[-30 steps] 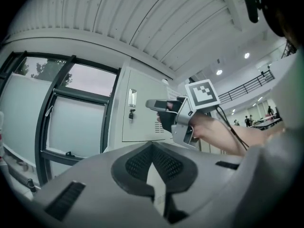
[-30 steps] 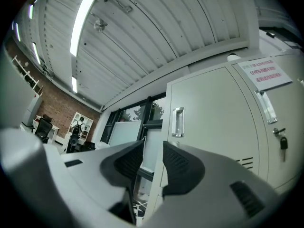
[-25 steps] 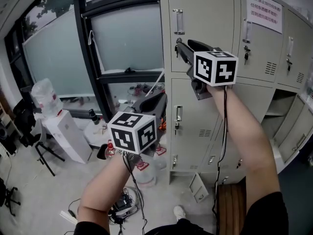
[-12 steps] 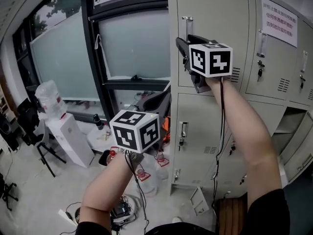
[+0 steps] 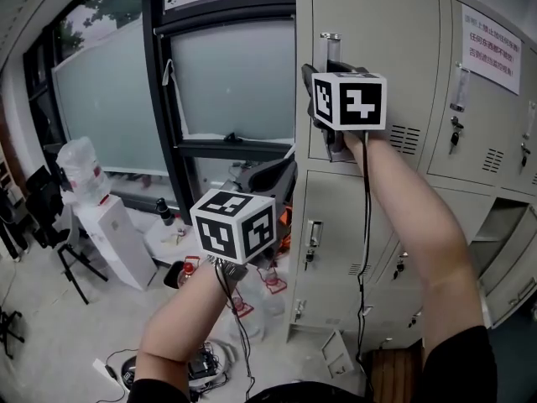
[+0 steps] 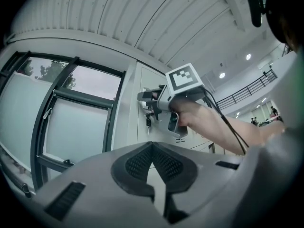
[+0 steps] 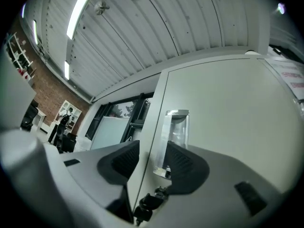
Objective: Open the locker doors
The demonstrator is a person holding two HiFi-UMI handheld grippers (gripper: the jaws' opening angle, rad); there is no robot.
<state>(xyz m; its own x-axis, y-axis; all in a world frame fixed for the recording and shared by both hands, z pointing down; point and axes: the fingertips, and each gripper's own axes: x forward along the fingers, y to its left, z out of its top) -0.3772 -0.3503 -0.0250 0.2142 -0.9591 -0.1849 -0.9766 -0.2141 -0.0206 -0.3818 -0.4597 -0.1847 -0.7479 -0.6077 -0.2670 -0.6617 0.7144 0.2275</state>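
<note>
A bank of beige lockers [image 5: 369, 166] fills the right side of the head view. My right gripper [image 5: 317, 67] is raised at the top-left door [image 5: 377, 49], which is shut. In the right gripper view its jaws [image 7: 153, 148] are opening, and the door's clear vertical handle [image 7: 174, 139] stands between them, close to the right pad [image 7: 183, 163] and not pinched. A key [image 7: 149, 202] hangs in the lock just below. My left gripper [image 6: 153, 148] is held low and away from the lockers, shut on nothing; its marker cube [image 5: 233, 225] shows in the head view.
A locker [image 5: 495, 225] at the right stands open. A printed notice [image 5: 491, 44] is stuck on an upper door. Left of the lockers are a dark-framed window [image 5: 218, 82], a white water dispenser [image 5: 113, 238], a chair [image 5: 67, 259], floor bottles [image 5: 268, 280] and cables [image 5: 201, 363].
My right gripper has risen along the top-left door from the lock up to the handle. The left gripper has hardly moved.
</note>
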